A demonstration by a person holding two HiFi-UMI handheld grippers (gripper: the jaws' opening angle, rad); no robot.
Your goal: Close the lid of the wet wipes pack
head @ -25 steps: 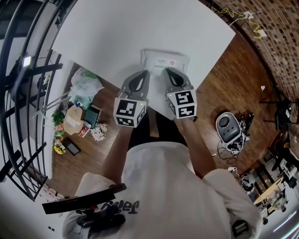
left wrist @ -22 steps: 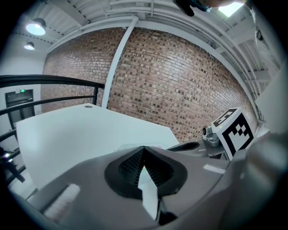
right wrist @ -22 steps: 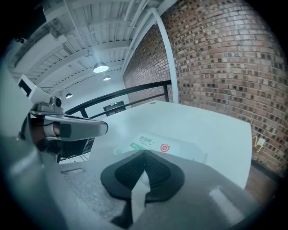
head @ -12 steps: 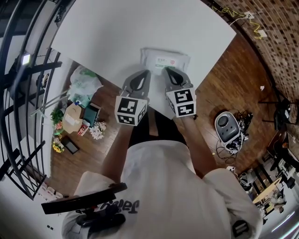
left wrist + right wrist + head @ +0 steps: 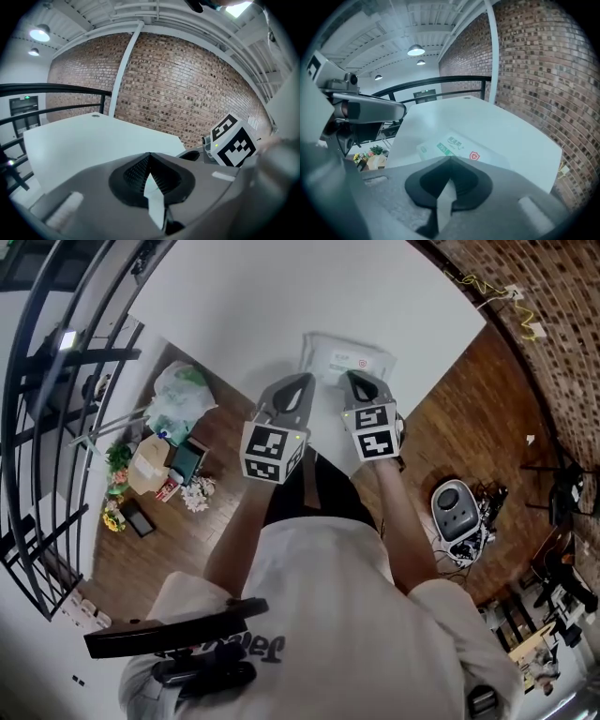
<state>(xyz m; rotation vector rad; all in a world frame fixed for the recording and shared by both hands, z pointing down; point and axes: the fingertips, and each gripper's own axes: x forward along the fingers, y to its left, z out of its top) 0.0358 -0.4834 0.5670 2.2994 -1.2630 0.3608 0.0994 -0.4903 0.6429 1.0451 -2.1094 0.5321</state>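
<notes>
The wet wipes pack [image 5: 345,356] is white with a green-and-red label and lies flat near the white table's [image 5: 281,296] front edge. Its lid looks flat against the top. My right gripper [image 5: 353,377] is shut, with its tip at the pack's near edge. In the right gripper view the pack [image 5: 452,145] shows just beyond the closed jaws of the right gripper [image 5: 450,158]. My left gripper [image 5: 302,379] is also shut, at the pack's near left corner and holding nothing. The left gripper [image 5: 150,155] looks over bare table [image 5: 93,140], and the pack is out of that view.
The table's front edge runs right under both grippers. On the wooden floor below at the left lie a plastic bag [image 5: 178,395], a cardboard box [image 5: 150,465] and flowers [image 5: 199,495]. A round grey device [image 5: 457,505] sits on the floor at the right. A black railing [image 5: 56,362] runs along the left.
The head view has shifted, so everything sits a little further right and higher. Both grippers stay shut at the pack's near edge, in about the same place relative to it.
</notes>
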